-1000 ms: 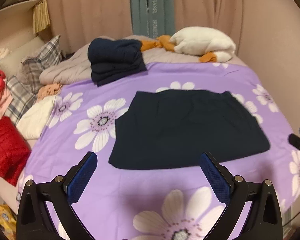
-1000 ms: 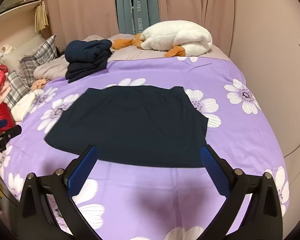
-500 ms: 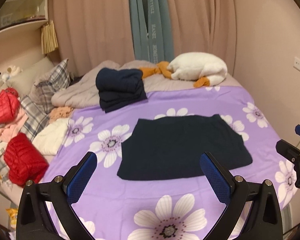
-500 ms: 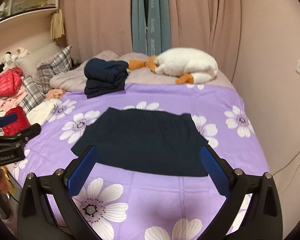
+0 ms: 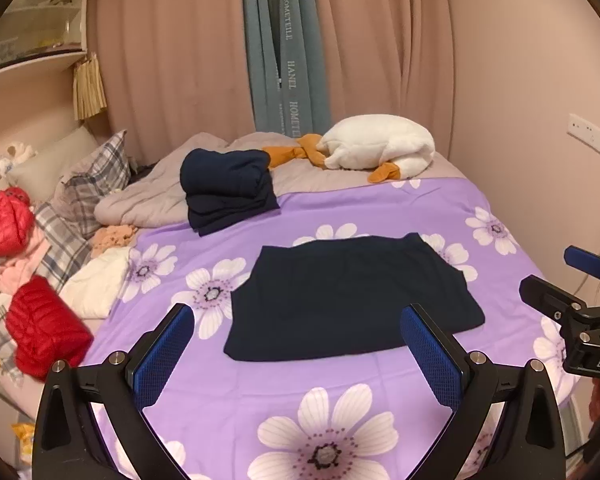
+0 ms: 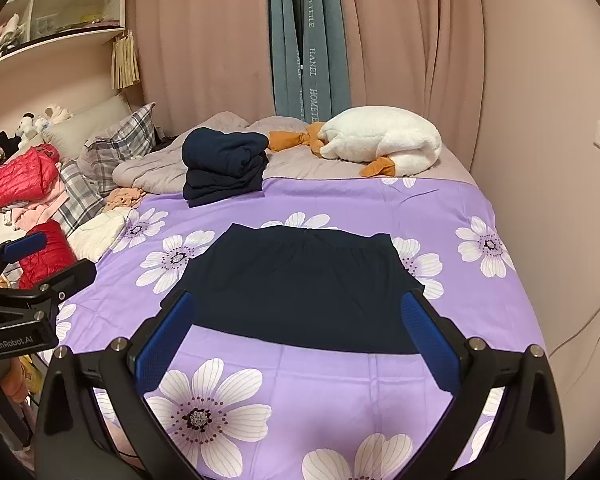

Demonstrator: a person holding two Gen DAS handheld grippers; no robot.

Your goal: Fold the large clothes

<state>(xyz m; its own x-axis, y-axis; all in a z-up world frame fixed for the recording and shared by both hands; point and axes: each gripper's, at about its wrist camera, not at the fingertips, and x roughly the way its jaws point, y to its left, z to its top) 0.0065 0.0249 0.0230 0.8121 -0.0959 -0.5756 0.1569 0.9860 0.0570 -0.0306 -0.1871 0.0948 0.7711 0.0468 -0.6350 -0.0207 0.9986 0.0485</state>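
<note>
In the left wrist view, the left gripper has its fingers wide apart and holds nothing. The dark cloth lies flat on the bed, just past the fingers and a bit to the right. Its long side runs left to right.

In the right wrist view, the right gripper is also wide and holds nothing. The cloth's near edge sits between its fingers, so this hand looks nearer. There is bare bed all around the cloth. A folded pile sits far away.
</note>
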